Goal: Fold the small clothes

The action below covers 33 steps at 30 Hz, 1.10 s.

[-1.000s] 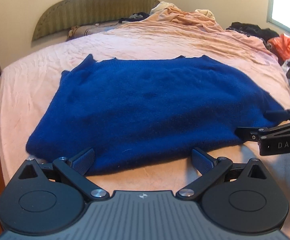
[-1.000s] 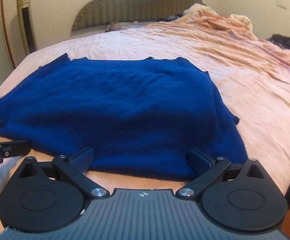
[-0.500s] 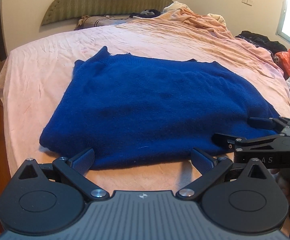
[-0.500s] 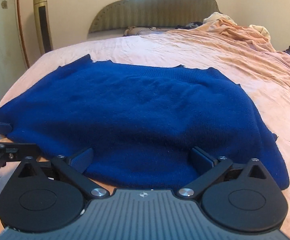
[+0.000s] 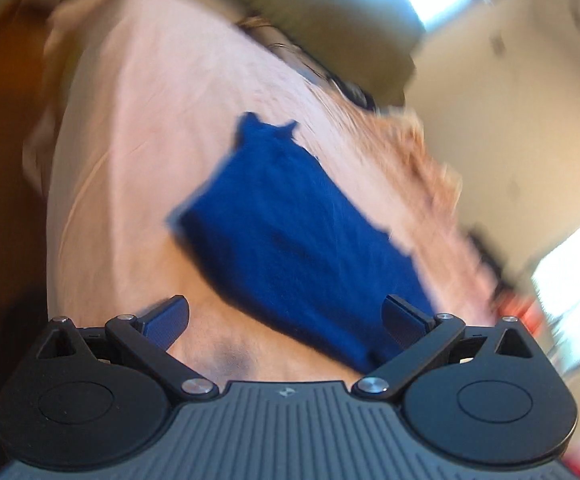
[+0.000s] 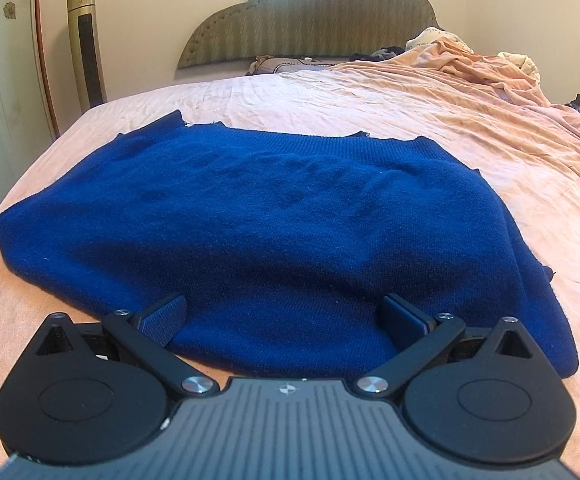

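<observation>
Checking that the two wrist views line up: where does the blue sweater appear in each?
Left wrist view: blue sweater runs diagonally across the centre, blurred and tilted, on the pink bedsheet.
Right wrist view: blue sweater lies flat across the middle, just ahead of the open right gripper.
Shared landmark: the olive headboard at the far end of the bed.

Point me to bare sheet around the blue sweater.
Free: the pink bedsheet between the blue knitted sweater and the padded headboard, and right of the sweater. Crowded: the rumpled peach blanket far right.
</observation>
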Each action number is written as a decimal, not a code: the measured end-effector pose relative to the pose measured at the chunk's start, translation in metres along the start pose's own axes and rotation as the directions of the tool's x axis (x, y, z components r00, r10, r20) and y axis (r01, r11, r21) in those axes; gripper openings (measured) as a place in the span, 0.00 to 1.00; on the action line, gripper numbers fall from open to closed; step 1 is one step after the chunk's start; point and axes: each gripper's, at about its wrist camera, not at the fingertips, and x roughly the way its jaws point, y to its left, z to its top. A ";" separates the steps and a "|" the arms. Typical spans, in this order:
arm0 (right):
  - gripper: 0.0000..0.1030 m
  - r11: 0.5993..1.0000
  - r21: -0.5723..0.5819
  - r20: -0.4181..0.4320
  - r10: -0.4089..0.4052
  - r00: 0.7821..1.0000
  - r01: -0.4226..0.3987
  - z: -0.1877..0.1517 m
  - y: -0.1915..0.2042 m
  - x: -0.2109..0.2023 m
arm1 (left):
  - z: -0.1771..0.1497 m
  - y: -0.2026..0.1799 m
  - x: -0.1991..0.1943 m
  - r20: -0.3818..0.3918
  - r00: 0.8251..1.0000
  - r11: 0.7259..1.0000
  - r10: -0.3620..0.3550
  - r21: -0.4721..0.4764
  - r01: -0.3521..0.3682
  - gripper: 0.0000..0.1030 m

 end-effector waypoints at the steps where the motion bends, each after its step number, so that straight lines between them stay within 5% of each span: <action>1: 0.98 1.000 0.001 0.000 0.002 1.000 -0.002 -0.001 0.000 -0.001 | 0.002 0.010 0.001 0.002 1.000 0.997 -0.028 -0.071 0.028 1.00; 4: 0.98 1.000 0.003 0.001 0.006 1.000 -0.006 0.000 0.001 -0.001 | 0.009 0.028 0.006 0.041 0.994 0.963 -0.098 -0.247 0.105 1.00; 7: 0.98 1.000 0.004 0.002 0.008 1.000 -0.008 0.000 0.002 -0.002 | 0.019 0.030 0.017 0.074 0.994 0.952 -0.083 -0.289 0.101 1.00; 19: 0.99 1.000 0.009 0.005 0.020 1.000 -0.020 0.000 0.004 -0.001 | 0.020 -0.012 0.035 0.126 0.989 0.995 0.079 -0.064 -0.071 1.00; 24: 0.99 1.000 0.010 0.006 0.021 1.000 -0.021 0.000 0.004 -0.001 | 0.011 -0.022 0.044 0.118 0.990 0.997 0.072 0.034 -0.076 1.00; 33: 0.99 1.000 0.009 0.006 0.021 1.000 -0.021 0.000 0.004 -0.001 | 0.045 -0.004 0.061 0.157 0.987 0.999 0.036 -0.016 -0.034 1.00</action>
